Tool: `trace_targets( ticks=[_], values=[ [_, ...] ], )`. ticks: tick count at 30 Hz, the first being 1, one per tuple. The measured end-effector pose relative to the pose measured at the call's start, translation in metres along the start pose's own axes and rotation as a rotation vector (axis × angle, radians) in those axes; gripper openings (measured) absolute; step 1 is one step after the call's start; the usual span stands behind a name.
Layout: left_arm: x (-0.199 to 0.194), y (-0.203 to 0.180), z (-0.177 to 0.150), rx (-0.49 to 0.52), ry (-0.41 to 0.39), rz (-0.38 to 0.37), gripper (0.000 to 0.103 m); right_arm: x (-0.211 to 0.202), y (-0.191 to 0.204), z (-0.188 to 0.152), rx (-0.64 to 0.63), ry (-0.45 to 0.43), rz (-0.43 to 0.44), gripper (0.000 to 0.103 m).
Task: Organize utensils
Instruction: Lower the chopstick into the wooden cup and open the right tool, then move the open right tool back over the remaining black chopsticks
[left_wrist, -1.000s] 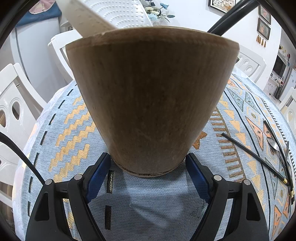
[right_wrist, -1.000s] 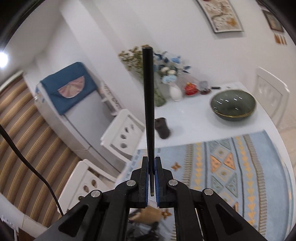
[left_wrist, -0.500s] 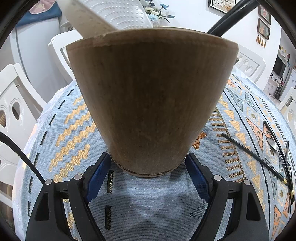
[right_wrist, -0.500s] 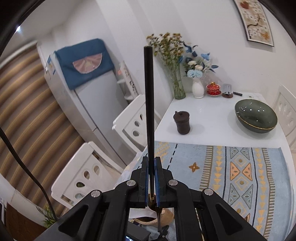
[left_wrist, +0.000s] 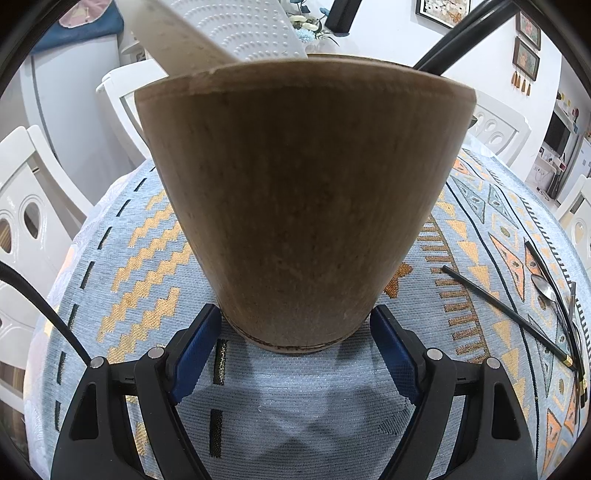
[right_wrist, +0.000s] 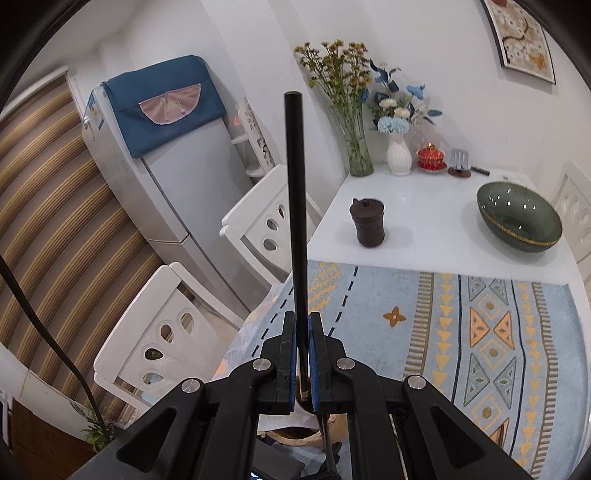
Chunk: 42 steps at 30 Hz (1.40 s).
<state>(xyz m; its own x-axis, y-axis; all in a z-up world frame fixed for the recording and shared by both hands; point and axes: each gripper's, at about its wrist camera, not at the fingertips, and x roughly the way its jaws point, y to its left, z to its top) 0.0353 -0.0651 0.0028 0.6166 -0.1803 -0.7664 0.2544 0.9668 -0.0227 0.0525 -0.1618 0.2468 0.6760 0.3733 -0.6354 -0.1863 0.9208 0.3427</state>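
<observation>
A brown wooden utensil holder (left_wrist: 303, 206) stands on the patterned tablecloth and fills the left wrist view. A white dotted spatula (left_wrist: 236, 33) sticks out of its top. My left gripper (left_wrist: 295, 332) is shut on the holder's base, a blue pad on each side. My right gripper (right_wrist: 302, 354) is shut on a black chopstick (right_wrist: 296, 206) and holds it upright above the holder's rim (right_wrist: 295, 439), which shows below the fingers. Another black chopstick (left_wrist: 506, 314), a spoon (left_wrist: 546, 291) and more utensils lie on the cloth to the right.
White chairs (right_wrist: 162, 325) stand along the table's left side. On the far white tabletop (right_wrist: 424, 206) are a dark lidded cup (right_wrist: 367, 223), a green bowl (right_wrist: 519, 218) and flower vases (right_wrist: 399, 155). A fridge (right_wrist: 173, 173) stands behind.
My right gripper has tilted downward and turned toward the table with the chopstick, so more of the tabletop shows. The left gripper and the holder have not moved.
</observation>
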Motion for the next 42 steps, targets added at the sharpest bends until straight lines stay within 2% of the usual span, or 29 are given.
trace_targets(
  ticks=[4, 7, 9, 12, 17, 23, 31, 40, 42],
  values=[
    [0.000, 0.000, 0.000, 0.000, 0.000, 0.000, 0.082, 0.008, -0.006, 0.001, 0.035, 0.054, 0.030, 0.009],
    [0.000, 0.000, 0.000, 0.000, 0.000, 0.000, 0.082, 0.010, -0.009, 0.001, 0.045, 0.091, 0.067, 0.025],
    [0.000, 0.004, 0.000, 0.000, 0.000, 0.000, 0.082, 0.005, -0.010, 0.000, 0.052, 0.074, 0.088, 0.033],
    [-0.001, 0.003, 0.000, 0.000, 0.000, 0.000, 0.082, -0.009, -0.012, 0.000, 0.064, 0.030, 0.113, 0.034],
    [-0.001, 0.003, 0.000, 0.000, 0.000, 0.000, 0.082, -0.032, -0.019, 0.004, 0.074, -0.022, 0.099, 0.037],
    [-0.001, 0.003, 0.000, -0.001, 0.000, 0.000, 0.082, -0.064, -0.034, 0.000, 0.079, -0.070, 0.044, 0.038],
    [-0.001, 0.004, 0.000, 0.000, 0.000, 0.000, 0.082, -0.103, -0.078, -0.026, 0.143, -0.071, -0.081, 0.039],
    [-0.001, 0.003, 0.001, 0.000, 0.002, 0.001, 0.082, -0.125, -0.126, -0.045, 0.282, -0.065, -0.112, 0.040],
    [-0.002, 0.002, 0.001, 0.000, 0.003, 0.001, 0.082, -0.122, -0.131, -0.050, 0.283, -0.031, -0.121, 0.044]
  ],
)
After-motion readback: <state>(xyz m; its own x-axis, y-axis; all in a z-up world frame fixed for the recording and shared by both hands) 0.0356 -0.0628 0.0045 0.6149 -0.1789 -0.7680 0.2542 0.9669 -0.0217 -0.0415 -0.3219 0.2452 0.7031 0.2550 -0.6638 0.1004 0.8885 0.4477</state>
